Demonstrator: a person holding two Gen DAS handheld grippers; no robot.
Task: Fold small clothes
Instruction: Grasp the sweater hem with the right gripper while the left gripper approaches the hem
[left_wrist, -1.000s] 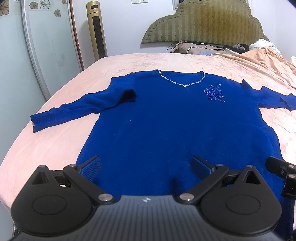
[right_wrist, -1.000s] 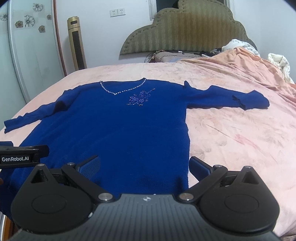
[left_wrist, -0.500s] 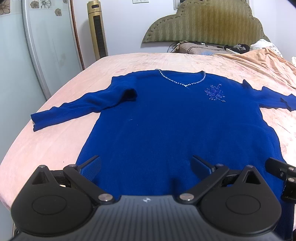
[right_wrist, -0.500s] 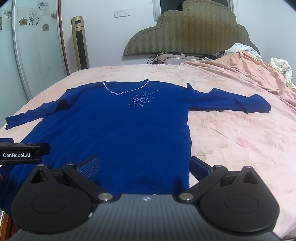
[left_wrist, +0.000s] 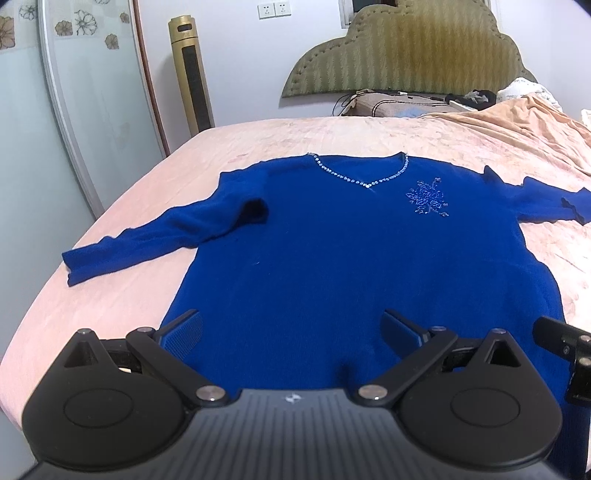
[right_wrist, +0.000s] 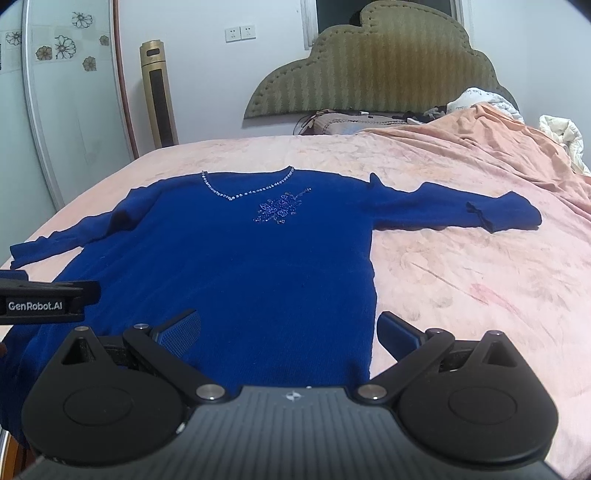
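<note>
A royal-blue long-sleeved sweater with a beaded V-neck and a sequin flower lies flat, front up, on the pink bed, both sleeves spread out sideways. My left gripper hovers open over the sweater's lower hem at its left half, nothing between its fingers. Over the hem's right corner my right gripper is also open and empty, its right finger above the bedsheet. Each gripper shows at the edge of the other's view.
The pink bedsheet covers a wide bed whose left edge drops off close by. A rumpled peach blanket, pillows and a padded headboard sit at the far end. A tall gold tower fan stands by the wall.
Both grippers have tilted up slightly, so the sweater sits a little lower in each view. The sweater has not moved and both grippers stay open.
</note>
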